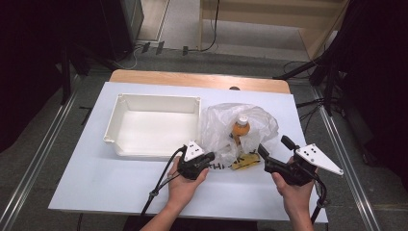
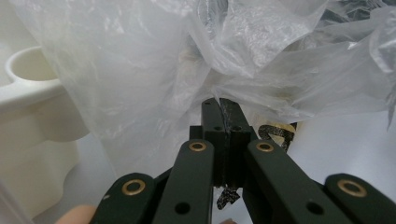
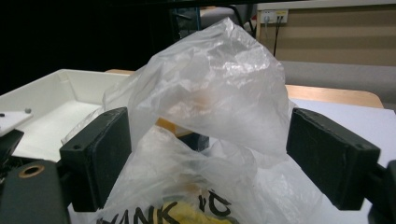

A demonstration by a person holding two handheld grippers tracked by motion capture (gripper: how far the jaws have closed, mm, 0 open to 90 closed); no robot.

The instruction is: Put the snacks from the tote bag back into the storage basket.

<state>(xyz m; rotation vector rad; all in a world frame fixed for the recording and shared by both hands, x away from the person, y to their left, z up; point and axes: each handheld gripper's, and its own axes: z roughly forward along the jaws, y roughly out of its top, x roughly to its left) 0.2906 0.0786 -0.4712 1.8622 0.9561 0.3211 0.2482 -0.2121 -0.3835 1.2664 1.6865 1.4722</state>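
Observation:
A crumpled clear plastic bag point(image 1: 226, 126) with black lettering lies on the white table, right of a white bin point(image 1: 154, 126). An orange bottle point(image 1: 240, 129) with a white cap stands inside the bag. My left gripper point(image 1: 210, 158) is at the bag's near-left edge, shut on a fold of the film point(image 2: 223, 108). My right gripper point(image 1: 275, 147) stands open at the bag's near-right side. In the right gripper view the bag point(image 3: 219, 84) rises between the two spread pads point(image 3: 100, 149), and the gripper point(image 3: 215, 154) has not closed on it.
The empty white bin point(image 3: 56, 105) touches the bag's left side, and its rounded corner point(image 2: 32, 88) is close to my left gripper. The white table cover point(image 1: 96, 173) ends in a wooden strip point(image 1: 202, 79) at the far side. Dark stands and cables flank the table.

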